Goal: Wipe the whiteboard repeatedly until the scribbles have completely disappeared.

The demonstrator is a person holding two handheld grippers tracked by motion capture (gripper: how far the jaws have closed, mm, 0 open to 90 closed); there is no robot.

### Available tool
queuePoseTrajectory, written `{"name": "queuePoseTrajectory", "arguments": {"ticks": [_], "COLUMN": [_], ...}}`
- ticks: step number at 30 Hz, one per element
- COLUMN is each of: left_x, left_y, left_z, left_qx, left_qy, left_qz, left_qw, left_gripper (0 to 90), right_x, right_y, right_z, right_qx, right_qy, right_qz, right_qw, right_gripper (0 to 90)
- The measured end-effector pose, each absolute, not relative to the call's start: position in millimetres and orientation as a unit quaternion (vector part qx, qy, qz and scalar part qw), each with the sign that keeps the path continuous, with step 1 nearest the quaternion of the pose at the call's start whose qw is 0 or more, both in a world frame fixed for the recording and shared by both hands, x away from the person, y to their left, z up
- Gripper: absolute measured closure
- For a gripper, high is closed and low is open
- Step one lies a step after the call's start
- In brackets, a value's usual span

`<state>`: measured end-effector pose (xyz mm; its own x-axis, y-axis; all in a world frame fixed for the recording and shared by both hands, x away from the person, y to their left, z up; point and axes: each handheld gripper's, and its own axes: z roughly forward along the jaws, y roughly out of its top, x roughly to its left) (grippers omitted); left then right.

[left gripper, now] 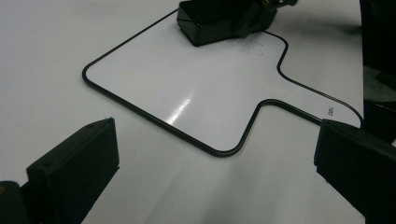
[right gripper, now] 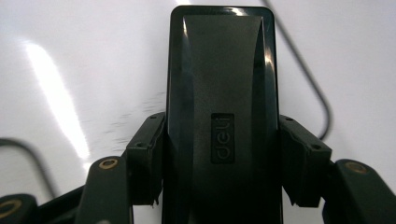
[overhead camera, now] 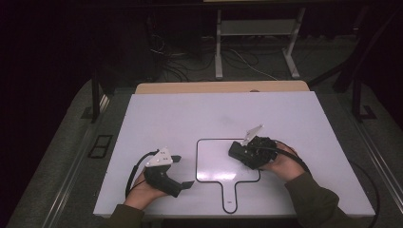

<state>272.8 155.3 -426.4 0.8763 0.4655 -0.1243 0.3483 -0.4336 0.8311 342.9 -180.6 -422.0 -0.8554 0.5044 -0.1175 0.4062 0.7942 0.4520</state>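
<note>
A small paddle-shaped whiteboard (overhead camera: 214, 161) with a thin black rim lies flat on the white table, its handle (overhead camera: 230, 194) pointing to the front edge. My right gripper (overhead camera: 244, 154) is shut on a black eraser (overhead camera: 237, 151) whose base rests on the board's right part. In the right gripper view the pads (right gripper: 149, 158) press both long sides of the eraser (right gripper: 222, 70). Faint grey smears (left gripper: 247, 44) show on the board beside the eraser (left gripper: 210, 23). My left gripper (overhead camera: 183, 171) lies left of the board, open, with nothing between its jaws (left gripper: 215, 128).
The white table top (overhead camera: 166, 114) has bare room behind and to the left of the board. A wooden strip (overhead camera: 218, 87) runs along its far edge. Beyond it are desk legs (overhead camera: 218, 47) and loose cables (overhead camera: 180, 61) on a dark floor.
</note>
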Motion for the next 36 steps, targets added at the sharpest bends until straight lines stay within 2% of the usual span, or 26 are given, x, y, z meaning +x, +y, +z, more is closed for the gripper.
{"name": "queuePoseTrajectory", "arguments": {"ticks": [13, 27, 32, 36], "left_x": [273.3, 272.4, 272.6, 272.4], "left_y": [156.3, 155.3, 155.0, 154.6], "left_z": [-426.6, -426.0, -426.1, -426.0], "left_qx": [0.844, 0.844, 0.844, 0.844], "left_qy": [0.242, 0.242, 0.24, 0.241], "left_qz": [0.061, 0.062, 0.062, 0.062], "left_qw": [0.475, 0.475, 0.475, 0.475], "left_gripper": [0.0, 0.0, 0.0, 0.0], "right_x": [385.3, 331.1, 311.2, 312.5], "right_y": [-188.8, -175.4, -168.9, -166.3], "right_z": [-423.5, -420.9, -420.7, -419.9], "right_qx": [0.288, 0.228, 0.2, 0.199], "right_qy": [0.926, 0.947, 0.954, 0.955], "right_qz": [0.203, 0.198, 0.203, 0.197], "right_qw": [0.135, 0.113, 0.091, 0.094], "right_gripper": [38.7, 38.7, 38.7, 38.8]}}
